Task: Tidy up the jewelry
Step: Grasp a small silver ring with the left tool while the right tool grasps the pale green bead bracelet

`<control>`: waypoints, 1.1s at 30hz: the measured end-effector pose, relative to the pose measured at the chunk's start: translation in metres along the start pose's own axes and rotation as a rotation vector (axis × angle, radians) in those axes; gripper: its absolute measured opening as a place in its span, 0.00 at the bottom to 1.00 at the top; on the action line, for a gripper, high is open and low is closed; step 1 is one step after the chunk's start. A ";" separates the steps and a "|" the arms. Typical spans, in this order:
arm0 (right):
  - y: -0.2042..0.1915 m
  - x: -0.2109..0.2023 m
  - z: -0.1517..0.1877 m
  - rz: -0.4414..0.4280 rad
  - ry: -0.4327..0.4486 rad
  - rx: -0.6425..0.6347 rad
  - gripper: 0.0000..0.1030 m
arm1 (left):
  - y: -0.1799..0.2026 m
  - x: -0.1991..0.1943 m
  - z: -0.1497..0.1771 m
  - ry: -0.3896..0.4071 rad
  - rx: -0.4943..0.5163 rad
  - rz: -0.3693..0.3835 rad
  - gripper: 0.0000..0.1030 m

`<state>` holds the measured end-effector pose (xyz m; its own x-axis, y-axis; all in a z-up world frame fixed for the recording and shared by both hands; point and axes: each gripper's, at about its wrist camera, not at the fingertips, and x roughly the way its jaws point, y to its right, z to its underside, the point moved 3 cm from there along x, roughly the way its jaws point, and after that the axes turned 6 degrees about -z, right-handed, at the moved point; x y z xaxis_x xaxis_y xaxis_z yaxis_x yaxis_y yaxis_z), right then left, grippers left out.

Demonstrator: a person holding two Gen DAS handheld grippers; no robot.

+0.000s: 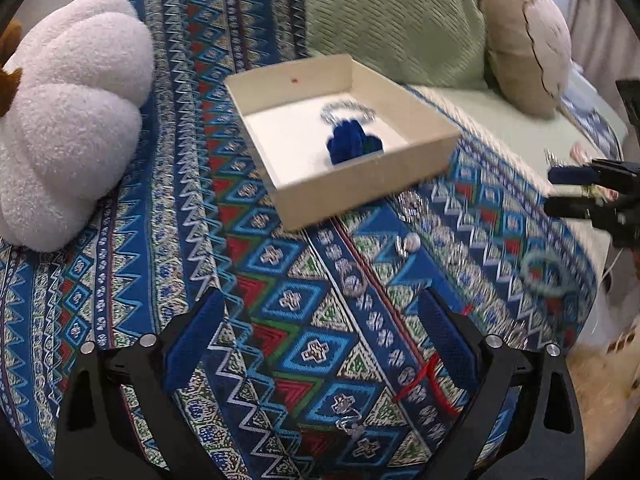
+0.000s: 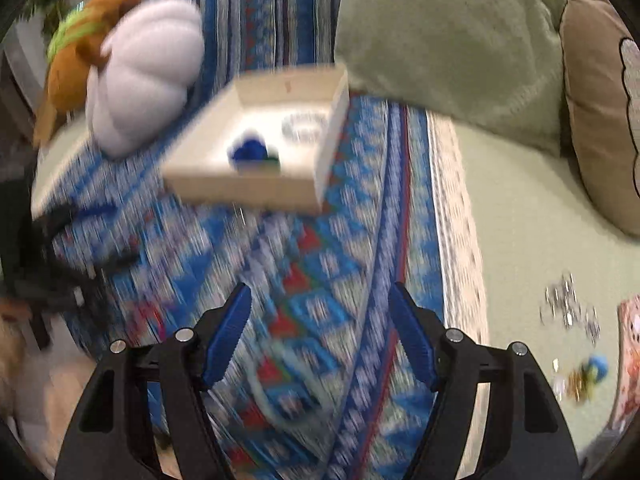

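Lining up my right gripper point(image 2: 320, 332), jaws spread, over the pale green bangle point(image 2: 280, 384) lying on the patterned blanket point(image 2: 360, 200) just under the fingers; the view is smeared, so I think it's a bangle. I want one finger inside the loop before closing. My left gripper point(image 1: 320, 332) hovers low, spread and empty, above small silver pieces point(image 1: 348, 424). The cream box point(image 1: 420, 120) already holds a blue pouch point(image 1: 352, 142) and silver bracelet point(image 1: 348, 110).

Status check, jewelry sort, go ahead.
Left gripper open, empty. Right gripper open, empty. Box holds blue piece and silver bracelet. Loose pale ring on blanket, unobstructed.
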<state>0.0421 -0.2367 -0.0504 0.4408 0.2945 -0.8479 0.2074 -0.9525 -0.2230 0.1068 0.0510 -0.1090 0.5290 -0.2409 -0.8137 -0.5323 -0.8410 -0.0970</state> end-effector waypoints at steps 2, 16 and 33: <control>0.002 0.004 0.020 0.008 -0.036 -0.006 0.62 | 0.003 0.008 0.003 -0.004 0.019 0.009 0.86; 0.007 0.011 0.054 0.086 -0.068 -0.103 0.09 | 0.008 0.042 -0.006 -0.053 0.022 0.100 0.22; 0.003 -0.010 0.042 0.028 0.003 -0.085 0.09 | -0.001 0.025 -0.008 -0.041 0.019 0.143 0.05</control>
<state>0.0019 -0.2457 -0.0632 0.4500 0.2677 -0.8520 0.2682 -0.9505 -0.1570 0.1253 0.0419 -0.1245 0.4196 -0.3367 -0.8430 -0.6126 -0.7903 0.0107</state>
